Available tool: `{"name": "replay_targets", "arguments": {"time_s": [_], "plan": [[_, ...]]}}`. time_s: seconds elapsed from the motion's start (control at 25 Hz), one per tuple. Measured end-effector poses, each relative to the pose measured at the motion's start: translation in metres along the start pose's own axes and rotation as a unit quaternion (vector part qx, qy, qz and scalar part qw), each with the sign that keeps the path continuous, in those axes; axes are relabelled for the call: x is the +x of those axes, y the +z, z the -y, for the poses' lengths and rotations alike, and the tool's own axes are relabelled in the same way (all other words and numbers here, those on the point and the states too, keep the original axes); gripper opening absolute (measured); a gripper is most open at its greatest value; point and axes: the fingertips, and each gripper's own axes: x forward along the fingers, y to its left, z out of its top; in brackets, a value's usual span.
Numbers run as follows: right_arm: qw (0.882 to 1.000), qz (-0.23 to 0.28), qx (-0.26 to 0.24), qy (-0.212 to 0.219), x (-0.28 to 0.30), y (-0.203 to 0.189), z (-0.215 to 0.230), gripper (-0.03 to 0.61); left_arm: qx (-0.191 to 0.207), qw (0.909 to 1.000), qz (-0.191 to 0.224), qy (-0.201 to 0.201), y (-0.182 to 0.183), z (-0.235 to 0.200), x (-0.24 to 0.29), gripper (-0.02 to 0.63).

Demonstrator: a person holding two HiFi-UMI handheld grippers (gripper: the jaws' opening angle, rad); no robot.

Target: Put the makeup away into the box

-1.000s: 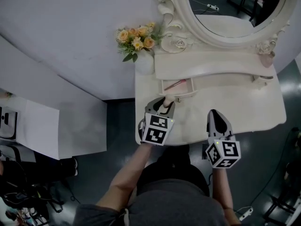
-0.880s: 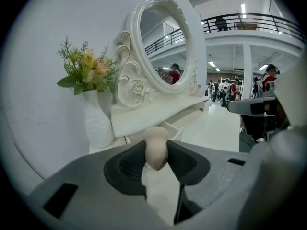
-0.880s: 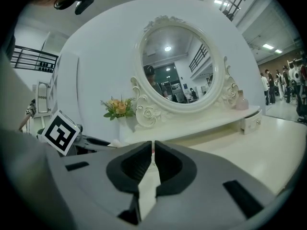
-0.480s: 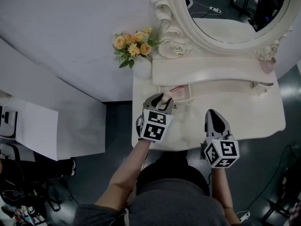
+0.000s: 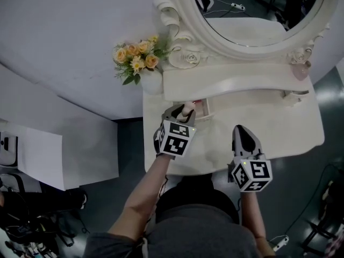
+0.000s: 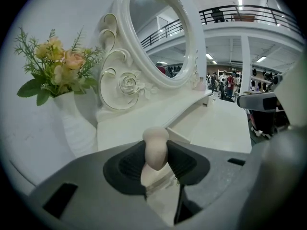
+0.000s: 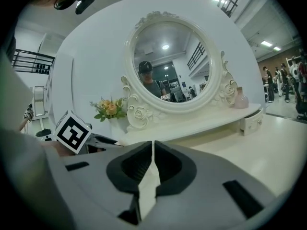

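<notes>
My left gripper [image 5: 184, 112] is shut on a beige egg-shaped makeup sponge [image 5: 188, 109], whose rounded top sticks up between the pads [image 6: 156, 147]. It hovers at the front left corner of a small open drawer [image 5: 205, 109] under the white dressing table's shelf; a pink-red stick [image 5: 197, 102] lies in that drawer. In the left gripper view the drawer [image 6: 189, 122] shows just past the sponge. My right gripper [image 5: 244, 131] is over the tabletop to the right, jaws shut with nothing between them [image 7: 152, 164].
A white vase of yellow and orange flowers [image 5: 137, 61] stands at the table's back left corner. The oval mirror [image 5: 252, 9] rises behind the shelf. A second small drawer [image 5: 294, 94] stands ajar at the right, with a pink bottle [image 5: 299, 71] above it.
My left gripper has carried the sponge forward to the open drawer's edge. The right gripper has crept forward a little over the tabletop.
</notes>
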Motion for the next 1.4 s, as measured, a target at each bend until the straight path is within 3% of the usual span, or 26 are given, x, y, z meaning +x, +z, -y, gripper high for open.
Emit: {"name": "replay_targets", "arguments": {"time_s": [0.6,1.04,1.4], "plan": [[1.000,-0.007,0.011,-0.016,-0.001,-0.002,0.018,0.020,0.053,0.9974,-0.045,-0.018,-0.005,0.016,0.024,0.140],[1.000,-0.009,0.018,-0.019,-0.005,-0.005,0.025,0.020,0.039,0.9973,-0.052,-0.035,-0.006,0.018,0.027,0.178],[1.000,-0.008,0.019,-0.014,-0.009,-0.005,0.024,0.020,0.021,0.9989,-0.022,-0.036,0.005,0.022,0.014,0.183]]}}
